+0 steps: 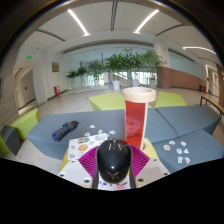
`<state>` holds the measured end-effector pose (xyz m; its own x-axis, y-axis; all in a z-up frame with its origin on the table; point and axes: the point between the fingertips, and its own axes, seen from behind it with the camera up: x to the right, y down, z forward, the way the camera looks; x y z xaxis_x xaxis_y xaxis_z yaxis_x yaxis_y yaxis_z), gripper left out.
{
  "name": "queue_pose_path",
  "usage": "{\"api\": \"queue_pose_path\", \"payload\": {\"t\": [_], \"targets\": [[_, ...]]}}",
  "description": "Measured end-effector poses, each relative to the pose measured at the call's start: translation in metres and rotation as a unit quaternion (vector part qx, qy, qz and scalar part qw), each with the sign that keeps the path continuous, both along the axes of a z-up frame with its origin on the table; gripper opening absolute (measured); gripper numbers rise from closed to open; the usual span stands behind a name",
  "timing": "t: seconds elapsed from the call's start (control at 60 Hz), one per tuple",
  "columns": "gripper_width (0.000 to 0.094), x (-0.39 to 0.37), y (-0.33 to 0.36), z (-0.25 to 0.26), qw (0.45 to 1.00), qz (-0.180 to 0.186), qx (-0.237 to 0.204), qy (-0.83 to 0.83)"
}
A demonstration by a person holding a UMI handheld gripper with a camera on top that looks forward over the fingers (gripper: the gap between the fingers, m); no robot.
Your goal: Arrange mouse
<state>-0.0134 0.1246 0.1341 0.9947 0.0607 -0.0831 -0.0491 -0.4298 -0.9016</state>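
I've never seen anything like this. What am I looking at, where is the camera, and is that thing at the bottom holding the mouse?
There is no robot arm here. A person carries a hand-held claw, and the camera rides on it, looking forward along its two fingers with pink pads. A black computer mouse sits between those pads; they seem to press on it, so it looks gripped. Beyond it stands a tall red cup on a grey table. Small printed cards lie scattered about, and a dark object rests further off. Behind are green seats and potted plants in a large hall.
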Motion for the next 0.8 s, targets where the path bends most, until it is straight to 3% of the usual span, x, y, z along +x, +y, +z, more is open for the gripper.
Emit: {"api": "queue_pose_path", "payload": {"t": [0.117, 0.3, 0.417, 0.533, 0.65, 0.8], "targets": [[0.0420, -0.055, -0.018, -0.015, 1.000, 0.020, -0.014, 0.002], [0.0419, -0.071, -0.038, -0.129, 0.992, 0.002, -0.122, -0.014], [0.0427, -0.069, -0.040, -0.149, 0.992, -0.004, -0.126, -0.022], [0.0568, -0.074, -0.039, -0.148, 0.989, 0.005, -0.144, -0.019], [0.0858, -0.072, -0.049, -0.139, 0.986, 0.022, -0.159, -0.040], [0.0833, -0.078, -0.090, -0.096, 0.989, 0.044, -0.133, -0.040]]}}
